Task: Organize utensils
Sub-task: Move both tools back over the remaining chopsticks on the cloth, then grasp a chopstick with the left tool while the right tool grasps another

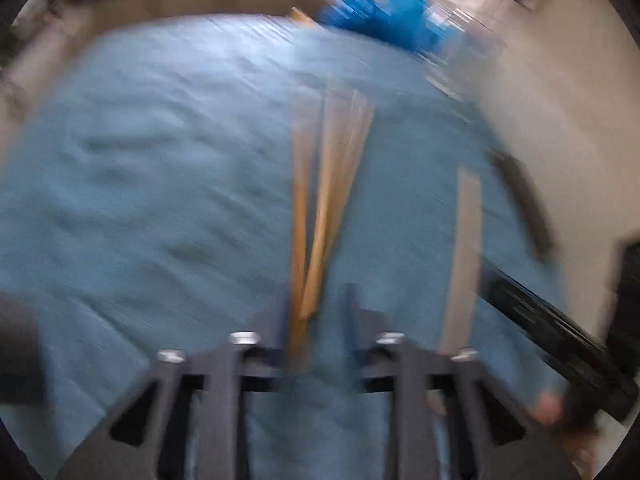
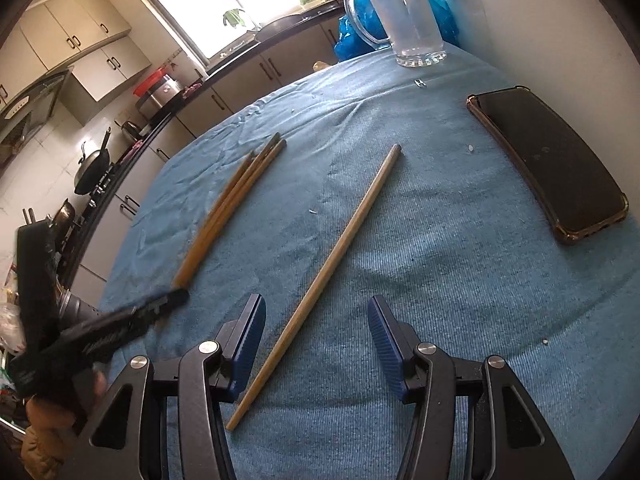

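Chopsticks (image 2: 234, 204) lie bunched on the blue cloth (image 2: 440, 260), their near ends pinched in the left gripper (image 1: 316, 312), while a lone chopstick (image 2: 324, 276) rests between the unclenched fingers of the right gripper (image 2: 316, 344), near a phone (image 2: 548, 164) and glass mug (image 2: 408, 16).

On the cloth (image 2: 440, 280): chopstick bundle (image 2: 230, 204) lying left, single chopstick (image 2: 320, 284) lying centre, phone (image 2: 548, 164) lying right, glass mug (image 2: 404, 16) standing behind.
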Motion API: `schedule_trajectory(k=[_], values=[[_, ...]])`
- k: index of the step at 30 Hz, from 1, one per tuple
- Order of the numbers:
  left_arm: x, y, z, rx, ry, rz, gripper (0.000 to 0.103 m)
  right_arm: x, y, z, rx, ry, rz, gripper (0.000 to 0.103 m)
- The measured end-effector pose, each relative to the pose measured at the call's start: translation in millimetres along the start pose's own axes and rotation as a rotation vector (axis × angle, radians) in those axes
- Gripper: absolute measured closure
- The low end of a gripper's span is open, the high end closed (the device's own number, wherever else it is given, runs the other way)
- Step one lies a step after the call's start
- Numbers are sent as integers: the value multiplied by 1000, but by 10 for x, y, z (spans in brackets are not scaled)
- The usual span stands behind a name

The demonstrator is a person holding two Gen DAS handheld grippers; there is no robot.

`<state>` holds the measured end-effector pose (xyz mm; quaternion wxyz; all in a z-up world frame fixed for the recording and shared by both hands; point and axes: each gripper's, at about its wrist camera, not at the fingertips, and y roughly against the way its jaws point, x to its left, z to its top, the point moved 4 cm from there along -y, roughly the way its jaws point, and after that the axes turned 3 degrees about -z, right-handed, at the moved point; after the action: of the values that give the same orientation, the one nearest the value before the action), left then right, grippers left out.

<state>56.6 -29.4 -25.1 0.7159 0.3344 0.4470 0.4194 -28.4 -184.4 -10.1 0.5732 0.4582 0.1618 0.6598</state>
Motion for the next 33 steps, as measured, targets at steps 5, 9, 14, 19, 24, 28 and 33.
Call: schedule_trajectory(k=[5, 9, 14, 19, 24, 28, 33], values=[[-51, 111, -11, -54, -35, 62, 97, -13, -8, 15, 4, 8, 15, 46], [111, 95, 204, -93, 50, 67, 97, 8, -17, 19, 5, 27, -1, 46], [122, -24, 502, -141, 58, 124, 97, 21, -52, 48, -3, 31, -14, 45], [113, -224, 714, -157, 50, 190, 97, 19, -61, 61, -9, 38, -18, 45], [63, -296, 800, -163, 3, 253, 97, 69, -105, 107, 2, 69, -54, 45], [49, -342, 855, -167, 2, 264, 97, 123, -213, 231, 23, 112, -121, 49], [21, -392, 919, -160, -33, 295, 100, 174, -317, 328, 31, 170, -218, 70]])
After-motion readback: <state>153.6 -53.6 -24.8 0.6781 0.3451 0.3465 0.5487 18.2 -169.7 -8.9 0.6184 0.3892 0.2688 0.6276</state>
